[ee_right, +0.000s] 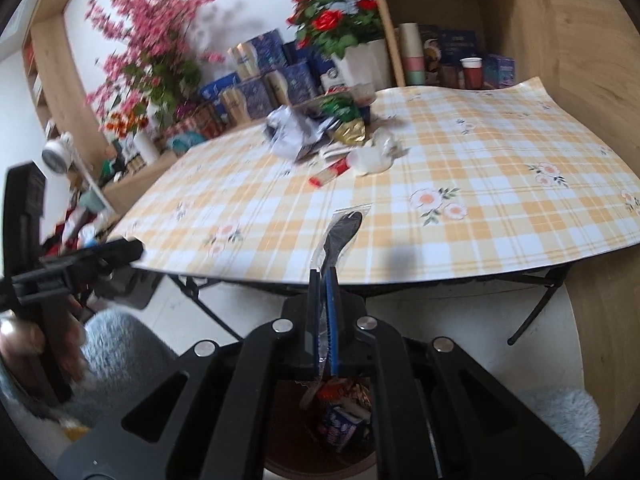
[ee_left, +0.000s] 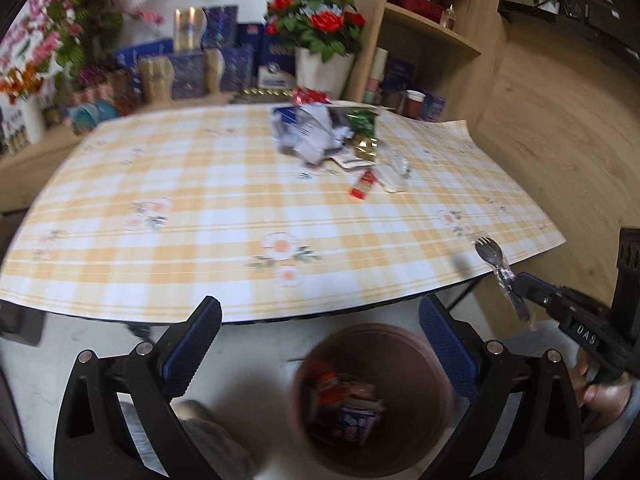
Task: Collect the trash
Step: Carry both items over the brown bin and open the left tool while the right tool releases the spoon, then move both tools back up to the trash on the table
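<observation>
My right gripper (ee_right: 324, 276) is shut on a plastic-wrapped black spork (ee_right: 340, 236) and holds it past the table's near edge, above a brown trash bin (ee_right: 304, 468). In the left wrist view the spork (ee_left: 494, 258) and the right gripper (ee_left: 520, 286) show at the right. My left gripper (ee_left: 320, 320) is open and empty above the brown trash bin (ee_left: 420, 364), which holds several wrappers. A pile of crumpled paper and wrappers (ee_left: 316, 132) lies at the far middle of the checked tablecloth (ee_left: 180, 240), with a red packet (ee_left: 364, 186) and a white cup (ee_right: 370, 160) beside it.
Blue boxes (ee_left: 192, 68), a white pot of red roses (ee_left: 320, 20) and pink flowers (ee_left: 84, 8) stand behind the table. Wooden shelves (ee_left: 432, 28) with a red cup are at the back right. A folding table leg (ee_right: 536, 308) stands on the right, a grey rug (ee_right: 120, 356) lower left.
</observation>
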{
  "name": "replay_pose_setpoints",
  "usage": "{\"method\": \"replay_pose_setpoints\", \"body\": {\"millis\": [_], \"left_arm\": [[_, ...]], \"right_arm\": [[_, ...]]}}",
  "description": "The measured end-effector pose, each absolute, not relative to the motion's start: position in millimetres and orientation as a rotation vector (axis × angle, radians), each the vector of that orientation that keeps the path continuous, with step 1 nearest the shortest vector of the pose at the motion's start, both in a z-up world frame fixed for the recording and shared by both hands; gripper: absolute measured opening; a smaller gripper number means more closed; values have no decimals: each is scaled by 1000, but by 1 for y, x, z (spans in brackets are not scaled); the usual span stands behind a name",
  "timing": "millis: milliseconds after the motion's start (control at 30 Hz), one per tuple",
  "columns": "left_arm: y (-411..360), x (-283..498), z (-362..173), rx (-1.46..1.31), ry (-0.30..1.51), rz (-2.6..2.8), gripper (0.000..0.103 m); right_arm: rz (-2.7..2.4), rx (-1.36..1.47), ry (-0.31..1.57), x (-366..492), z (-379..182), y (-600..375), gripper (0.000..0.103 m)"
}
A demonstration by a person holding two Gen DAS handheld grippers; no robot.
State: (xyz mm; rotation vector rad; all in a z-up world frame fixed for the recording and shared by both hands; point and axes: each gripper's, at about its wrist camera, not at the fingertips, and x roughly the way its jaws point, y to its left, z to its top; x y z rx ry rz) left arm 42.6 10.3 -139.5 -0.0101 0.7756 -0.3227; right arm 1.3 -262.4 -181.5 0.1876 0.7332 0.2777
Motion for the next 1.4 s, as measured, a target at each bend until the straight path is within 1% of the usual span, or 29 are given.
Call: {"method": "replay_pose_setpoints", "body": {"millis": [200, 467, 633, 767, 1133, 1400], "left_arm": [[34, 17, -144, 89, 699, -225, 97], [52, 1, -156, 49, 643, -154, 97], [53, 10, -164, 34, 684, -138, 97], [57, 12, -167, 14, 700, -137, 97], [69, 15, -171, -61, 724, -111, 97], [70, 16, -171, -67, 728, -111, 97]], "right_arm": [[323, 102, 791, 0, -200, -236, 7], [371, -5, 897, 4, -227, -207, 7], [365, -27, 970, 11, -245, -201, 7], [364, -26, 992, 12, -249, -202, 7], [348, -45, 1022, 15, -256, -200, 8], [338, -35, 1020, 16, -255, -201, 8]]}}
